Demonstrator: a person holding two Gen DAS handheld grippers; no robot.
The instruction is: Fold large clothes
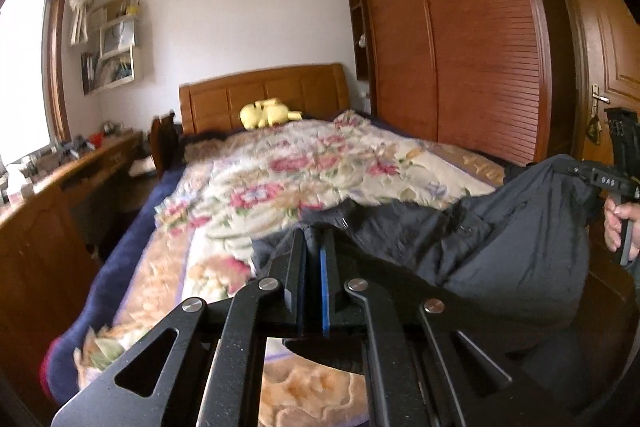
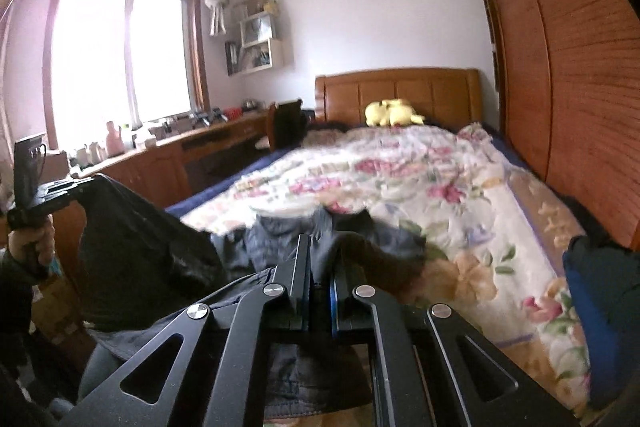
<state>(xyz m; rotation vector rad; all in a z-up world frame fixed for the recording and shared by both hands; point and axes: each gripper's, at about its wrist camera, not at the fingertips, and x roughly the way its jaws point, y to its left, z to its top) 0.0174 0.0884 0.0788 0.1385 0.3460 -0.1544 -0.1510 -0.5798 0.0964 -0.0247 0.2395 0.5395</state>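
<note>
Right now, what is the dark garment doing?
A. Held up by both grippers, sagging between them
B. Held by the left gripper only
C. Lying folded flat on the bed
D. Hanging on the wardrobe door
A: the left gripper and right gripper are each shut on the garment, which sags between them over the bed.

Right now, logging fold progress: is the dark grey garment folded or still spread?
Not folded: dark grey garment hangs bunched between left gripper and right gripper.

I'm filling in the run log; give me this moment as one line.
step: lifting garment | left gripper: shut on dark garment | right gripper: shut on dark garment | garment: held up between both, over floral quilt
</note>
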